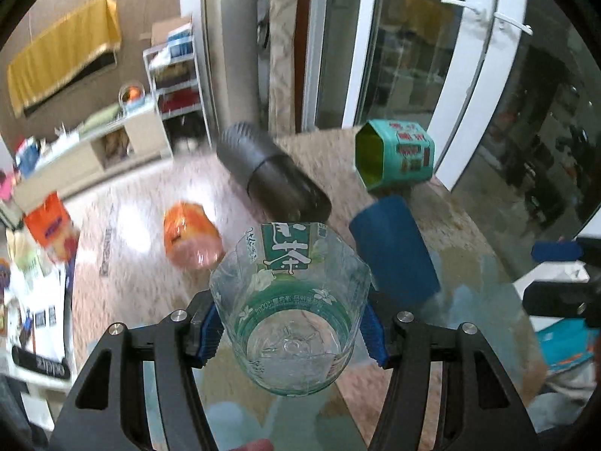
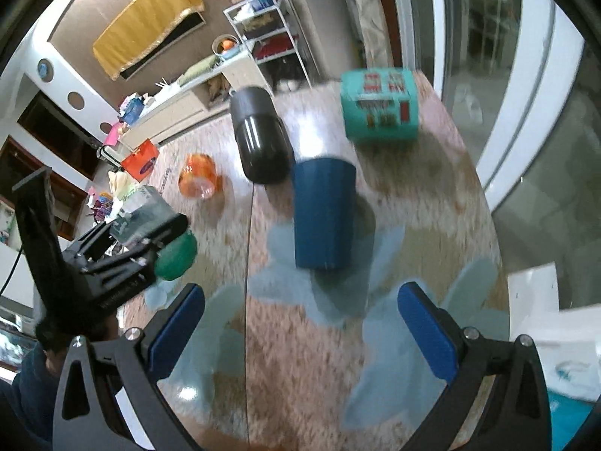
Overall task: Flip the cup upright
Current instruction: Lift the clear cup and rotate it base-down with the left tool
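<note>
the left gripper point(image 1: 291, 332) is clamping the clear cup point(image 1: 291, 312) above the table point(image 1: 469, 233), mouth tipping away from the camera, while the right gripper point(image 2: 300, 330) is hanging wide open, nearer the blue cup point(image 2: 323, 212).

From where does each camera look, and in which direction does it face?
Left wrist: sits on the left tool, facing forward over the table; its fingers clamp a clear cup.
Right wrist: sits on the right tool, facing down at the blue cup; its open fingers and the left tool show.
Both see the blue cup, black flask, green box.
</note>
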Motion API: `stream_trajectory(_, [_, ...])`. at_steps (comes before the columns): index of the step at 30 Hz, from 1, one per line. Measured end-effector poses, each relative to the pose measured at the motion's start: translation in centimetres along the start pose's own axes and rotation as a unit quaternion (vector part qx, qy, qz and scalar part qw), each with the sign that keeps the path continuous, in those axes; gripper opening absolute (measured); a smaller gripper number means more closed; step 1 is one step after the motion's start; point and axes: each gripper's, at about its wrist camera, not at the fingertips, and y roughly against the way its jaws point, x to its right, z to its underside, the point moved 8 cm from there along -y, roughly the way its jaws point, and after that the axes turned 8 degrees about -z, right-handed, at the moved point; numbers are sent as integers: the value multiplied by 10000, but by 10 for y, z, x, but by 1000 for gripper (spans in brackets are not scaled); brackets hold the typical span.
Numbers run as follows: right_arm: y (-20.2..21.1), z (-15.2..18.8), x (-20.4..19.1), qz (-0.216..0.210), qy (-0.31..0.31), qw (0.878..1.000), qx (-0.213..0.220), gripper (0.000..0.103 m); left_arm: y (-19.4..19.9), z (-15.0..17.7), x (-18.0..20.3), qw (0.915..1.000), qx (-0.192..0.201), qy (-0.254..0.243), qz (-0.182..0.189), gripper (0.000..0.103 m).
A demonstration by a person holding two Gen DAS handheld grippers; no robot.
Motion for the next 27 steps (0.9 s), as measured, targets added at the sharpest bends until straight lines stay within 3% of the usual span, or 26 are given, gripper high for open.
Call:
stream_trajectory(6, [-26,4,-2,-91,514,9984,-228,103,-22,14,17,9980,619,97,9,65])
stream_trajectory(11, [-45,6,4,-200,728,9962,-432,103,-41,23,27,9964,836,110,-27,65])
stream_trajectory(19, [-63,2,6,-294,1041,9923,-603,103,-67,30,25,9948,945,362,-75,65])
stream_trajectory(27, [-71,2,10,-380,1039,9914,-698,103,-81,37,33,9961,842,236,-95,66])
